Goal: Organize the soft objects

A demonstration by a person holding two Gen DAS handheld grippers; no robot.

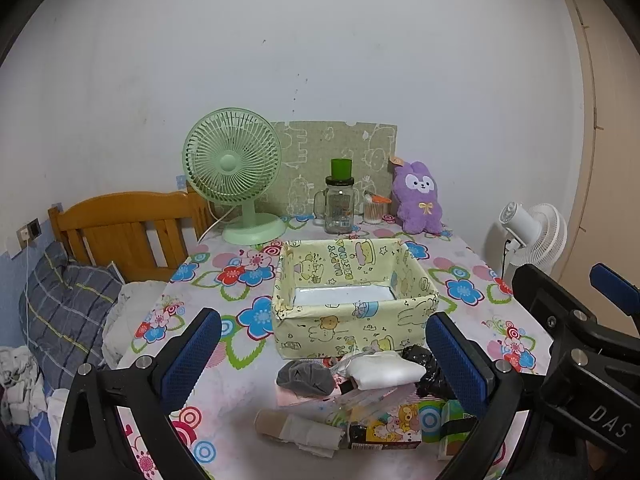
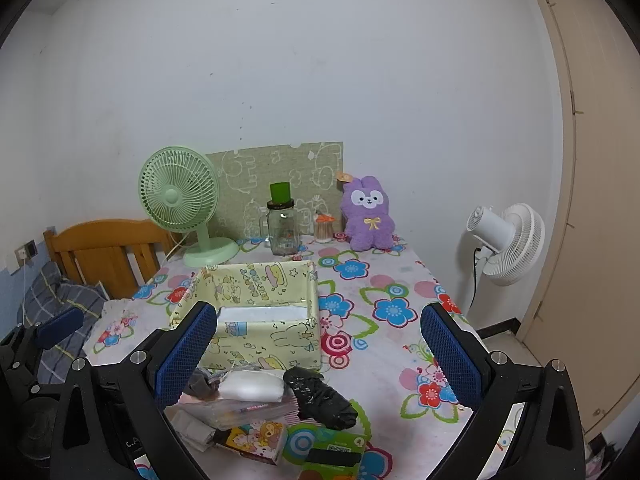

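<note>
A yellow cartoon-print fabric bin stands open mid-table, only its white bottom showing inside. In front of it lies a pile: a grey cloth, a white folded cloth, a crumpled black bag, a clear pouch and a rolled beige cloth. My left gripper is open above the pile, holding nothing. My right gripper is open and empty above the pile's right side. A purple plush rabbit sits at the back.
A green desk fan, a glass jar with a green lid and a small cup of swabs stand at the back. Cartoon boxes lie near the front edge. A bed is left, a white floor fan right.
</note>
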